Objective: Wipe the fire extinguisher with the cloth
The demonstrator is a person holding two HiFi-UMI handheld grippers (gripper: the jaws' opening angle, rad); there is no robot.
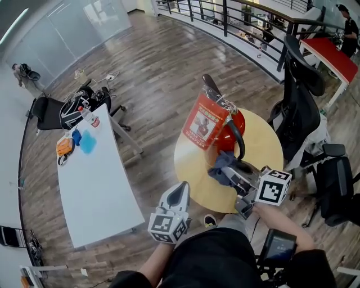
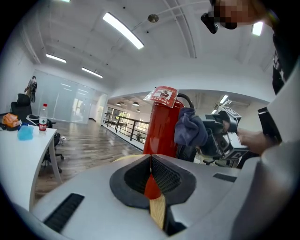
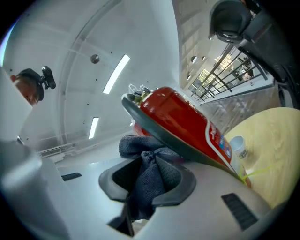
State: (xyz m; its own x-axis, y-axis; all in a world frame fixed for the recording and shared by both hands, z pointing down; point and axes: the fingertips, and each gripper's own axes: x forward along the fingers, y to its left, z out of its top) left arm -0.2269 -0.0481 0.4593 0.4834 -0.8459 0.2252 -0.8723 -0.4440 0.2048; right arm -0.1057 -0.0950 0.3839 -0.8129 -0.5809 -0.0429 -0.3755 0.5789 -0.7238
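A red fire extinguisher [image 1: 228, 130] with a black hose and a red tag [image 1: 203, 122] stands on the round yellow table [image 1: 191, 169]. My right gripper [image 1: 236, 177] is shut on a dark blue cloth [image 1: 222, 167], which presses against the extinguisher's near side. In the right gripper view the cloth [image 3: 150, 176] bunches between the jaws, right under the red cylinder [image 3: 185, 124]. My left gripper [image 1: 179, 197] hangs at the table's near edge, jaws shut with nothing in them. From the left gripper view the extinguisher [image 2: 161, 129] and cloth [image 2: 190, 129] lie ahead.
A long white table [image 1: 98, 185] at the left carries a bottle [image 1: 85, 114], a blue item [image 1: 87, 142] and a helmet [image 1: 73, 108]. Black office chairs [image 1: 301, 107] crowd the right side. A railing [image 1: 225, 14] runs along the back. A small white cup [image 3: 238, 149] sits on the round table.
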